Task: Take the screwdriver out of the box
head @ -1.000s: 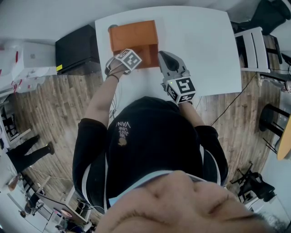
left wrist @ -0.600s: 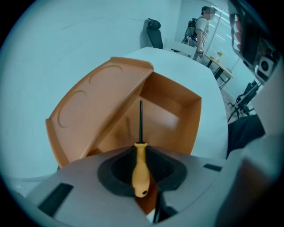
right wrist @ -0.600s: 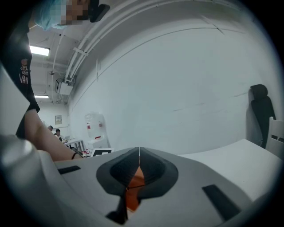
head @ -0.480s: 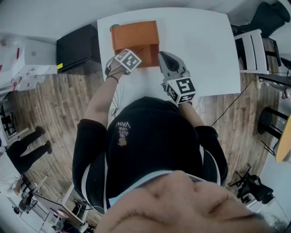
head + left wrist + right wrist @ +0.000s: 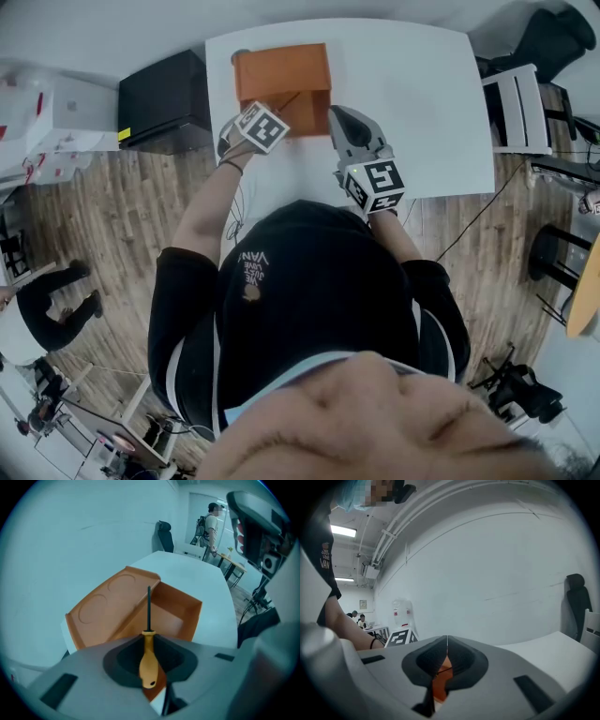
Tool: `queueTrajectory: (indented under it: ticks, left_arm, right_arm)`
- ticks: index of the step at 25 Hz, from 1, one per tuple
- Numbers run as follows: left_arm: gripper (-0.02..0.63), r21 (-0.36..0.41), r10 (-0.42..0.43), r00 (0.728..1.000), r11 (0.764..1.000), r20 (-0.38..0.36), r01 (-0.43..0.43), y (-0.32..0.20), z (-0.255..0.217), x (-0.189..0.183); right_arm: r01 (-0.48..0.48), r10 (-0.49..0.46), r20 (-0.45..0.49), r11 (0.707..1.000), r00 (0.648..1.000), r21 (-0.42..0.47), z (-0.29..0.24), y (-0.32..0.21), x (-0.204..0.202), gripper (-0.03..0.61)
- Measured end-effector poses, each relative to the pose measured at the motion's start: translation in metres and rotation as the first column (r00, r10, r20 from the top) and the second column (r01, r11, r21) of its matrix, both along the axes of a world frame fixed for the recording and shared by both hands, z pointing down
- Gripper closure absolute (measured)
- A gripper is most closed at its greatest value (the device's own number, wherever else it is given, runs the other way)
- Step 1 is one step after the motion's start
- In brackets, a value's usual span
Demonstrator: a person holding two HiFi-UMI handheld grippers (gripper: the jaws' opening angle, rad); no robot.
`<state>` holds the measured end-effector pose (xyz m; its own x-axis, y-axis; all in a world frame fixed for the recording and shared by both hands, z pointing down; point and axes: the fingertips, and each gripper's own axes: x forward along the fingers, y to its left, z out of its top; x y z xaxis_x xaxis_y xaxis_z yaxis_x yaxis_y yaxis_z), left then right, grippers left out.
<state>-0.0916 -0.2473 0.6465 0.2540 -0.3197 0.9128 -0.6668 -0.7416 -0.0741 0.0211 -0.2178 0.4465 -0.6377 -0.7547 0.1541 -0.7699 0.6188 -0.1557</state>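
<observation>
An orange cardboard box [image 5: 281, 75] lies open on the white table [image 5: 403, 94], its lid folded back [image 5: 112, 604]. My left gripper [image 5: 149, 641] is shut on the yellow handle of the screwdriver [image 5: 148, 660]. The black shaft points forward over the box's open compartment [image 5: 171, 616], and the tool hangs above the box. In the head view the left gripper [image 5: 262, 125] hovers at the box's near edge. My right gripper [image 5: 339, 120] stays just right of the box, jaws shut with nothing between them [image 5: 446, 644].
A black cabinet [image 5: 159, 98] stands left of the table. A white chair [image 5: 520, 94] is at the table's right end. A person [image 5: 212, 524] stands by a desk far behind. Bare table stretches right of the box.
My left gripper has risen a little with the screwdriver in it. The right gripper has kept still.
</observation>
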Motion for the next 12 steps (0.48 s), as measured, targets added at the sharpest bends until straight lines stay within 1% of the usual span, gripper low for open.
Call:
queueTrajectory:
  ticks: [5, 10, 12]
  left_arm:
    - [0.537, 0.045, -0.021, 0.998, 0.999, -0.063, 0.024, 0.001, -0.011, 0.005]
    - [0.537, 0.123, -0.018, 0.995, 0.992, -0.099, 0.030, -0.001, -0.027, 0.006]
    - [0.537, 0.143, -0.016, 0.993, 0.989, -0.119, 0.033, -0.002, -0.035, 0.008]
  right_arm:
    - [0.001, 0.000, -0.010, 1.000, 1.000, 0.008, -0.003, 0.004, 0.000, 0.566]
    - [0.008, -0.008, -0.019, 1.000, 1.000, 0.013, -0.004, 0.008, -0.004, 0.566]
    - [0.013, -0.012, -0.020, 1.000, 1.000, 0.017, -0.006, 0.009, -0.006, 0.566]
